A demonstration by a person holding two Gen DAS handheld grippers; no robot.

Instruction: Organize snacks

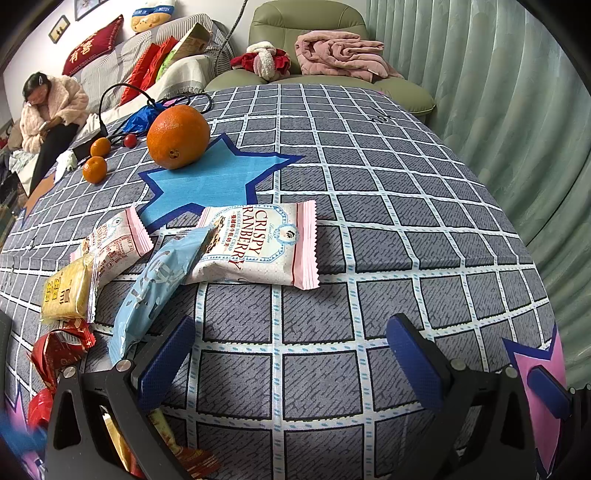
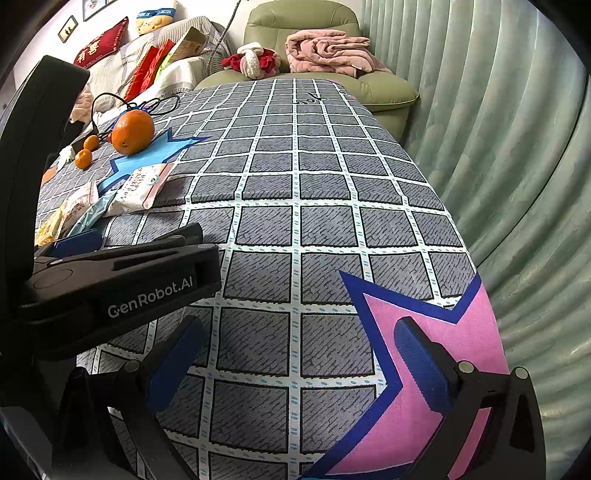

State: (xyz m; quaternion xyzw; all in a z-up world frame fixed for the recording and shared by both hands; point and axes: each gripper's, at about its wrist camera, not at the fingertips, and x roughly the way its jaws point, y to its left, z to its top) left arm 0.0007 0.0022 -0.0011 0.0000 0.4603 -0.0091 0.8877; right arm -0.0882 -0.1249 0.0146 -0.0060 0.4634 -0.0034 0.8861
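A person in a fluffy pink coat (image 1: 51,107) sits on the sofa beyond the table's far left corner. On the checked tablecloth (image 1: 369,229), the snacks crowd the left edge: red wrappers (image 1: 55,350) nearest the camera, a yellow pack (image 1: 66,291) just beyond them, then a pink-edged pack (image 1: 114,247) overlapping the yellow one. A pale blue pack (image 1: 155,288) lies tilted, its top end resting on the cranberry nougat pack (image 1: 258,247), which sits flat near the table's middle, below a blue star (image 1: 207,184) printed on the cloth. Toward the far left corner stand a big orange (image 1: 178,136) on the star's edge, two small tangerines (image 1: 95,169) and what may be a cherry tomato (image 1: 130,140), too small to tell for sure, beside a black cable (image 1: 110,96).

The left gripper (image 1: 291,350) hovers over bare cloth at the near edge, its blue pads (image 1: 166,362) spread wide and holding nothing; the blue pack's lower end lies just beside the left pad. In the right wrist view the right gripper (image 2: 295,354) is likewise spread wide and empty, its right pad over a pink star (image 2: 436,306) at the table's near right corner, with the left gripper's black body close on its left.

A green armchair (image 1: 306,33) with a pink blanket (image 1: 340,51) stands past the far edge; green curtains (image 1: 498,92) hang along the right.
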